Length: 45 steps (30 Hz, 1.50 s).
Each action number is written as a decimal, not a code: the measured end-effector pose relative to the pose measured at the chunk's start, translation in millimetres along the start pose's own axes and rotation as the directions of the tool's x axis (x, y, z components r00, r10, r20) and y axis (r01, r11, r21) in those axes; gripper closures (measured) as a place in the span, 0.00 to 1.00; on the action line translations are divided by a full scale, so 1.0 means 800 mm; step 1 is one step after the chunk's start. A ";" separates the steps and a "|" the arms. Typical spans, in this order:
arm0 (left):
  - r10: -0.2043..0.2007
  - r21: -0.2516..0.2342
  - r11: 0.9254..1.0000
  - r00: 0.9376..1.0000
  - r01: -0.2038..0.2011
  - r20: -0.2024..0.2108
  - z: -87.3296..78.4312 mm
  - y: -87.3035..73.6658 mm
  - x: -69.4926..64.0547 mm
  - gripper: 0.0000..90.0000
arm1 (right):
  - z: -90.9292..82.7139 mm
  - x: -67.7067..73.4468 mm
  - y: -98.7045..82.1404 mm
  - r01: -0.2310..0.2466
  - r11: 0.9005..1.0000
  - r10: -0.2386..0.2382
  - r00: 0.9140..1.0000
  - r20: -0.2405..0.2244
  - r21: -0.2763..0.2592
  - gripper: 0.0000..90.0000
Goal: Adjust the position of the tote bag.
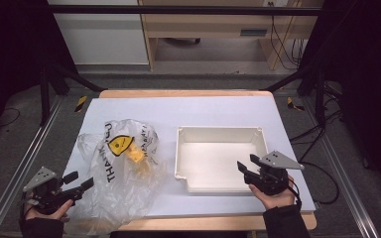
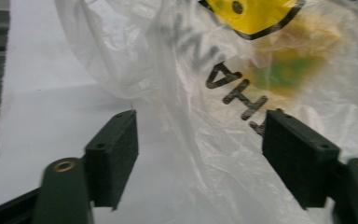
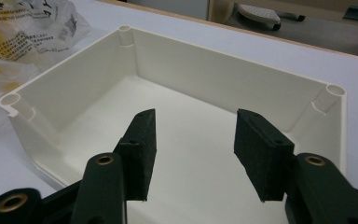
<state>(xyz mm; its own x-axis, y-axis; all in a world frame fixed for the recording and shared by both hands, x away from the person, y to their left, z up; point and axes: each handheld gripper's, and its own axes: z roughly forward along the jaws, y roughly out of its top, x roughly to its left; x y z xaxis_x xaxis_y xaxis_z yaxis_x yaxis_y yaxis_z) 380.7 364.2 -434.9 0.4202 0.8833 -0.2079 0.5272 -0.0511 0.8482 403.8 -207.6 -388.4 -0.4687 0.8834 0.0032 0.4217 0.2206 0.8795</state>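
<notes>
We see the left claw (image 1: 82, 182) with jaws apart at the near-left worktop (image 1: 218, 109) edge, the crinkled plastic bag (image 1: 121, 168) film lying loose between them, unclamped. Right claw (image 1: 245, 166) also apart, empty, over the white tray (image 1: 218, 133) near rim, right of the bag.

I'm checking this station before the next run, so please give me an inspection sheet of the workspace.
Surface: pale blue tabletop with a wooden edge, no spills seen.
Job's things: crumpled clear plastic bag printed with black letters and a yellow face, yellowish contents inside; empty cream rectangular plastic tray to its right.
Clutter: nothing seen.
Grippers: left tongs open, bag film between the jaws, pads not pressing it; right tongs open over the tray's near edge, holding nothing.
Cables: black leads on the floor to the right.
Surroundings: black frame rails, dark floor, wooden furniture behind.
</notes>
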 end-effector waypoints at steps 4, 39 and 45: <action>0.016 0.070 0.997 0.999 -0.019 0.041 0.010 -0.009 -0.010 0.19 | 0.001 0.001 -0.001 0.004 1.000 -0.004 1.000 -0.002 0.003 0.54; 0.142 -0.089 0.987 0.981 -0.131 0.129 -0.001 0.056 -0.055 1.00 | 0.027 0.055 0.015 0.063 0.997 -0.068 0.992 -0.109 -0.048 0.55; 0.182 -0.113 0.980 0.973 -0.166 0.143 0.009 0.070 -0.073 1.00 | 0.040 0.095 0.036 0.082 0.993 -0.098 0.977 -0.192 -0.090 0.55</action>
<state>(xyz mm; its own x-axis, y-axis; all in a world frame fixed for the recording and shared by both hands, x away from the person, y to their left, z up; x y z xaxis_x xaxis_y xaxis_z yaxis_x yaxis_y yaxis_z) 391.3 306.5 -378.8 0.6102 0.7834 -0.1178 0.3630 -0.1443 0.9206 405.2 -121.1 -378.3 -0.6478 0.7618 0.0085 0.3105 0.2538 0.9161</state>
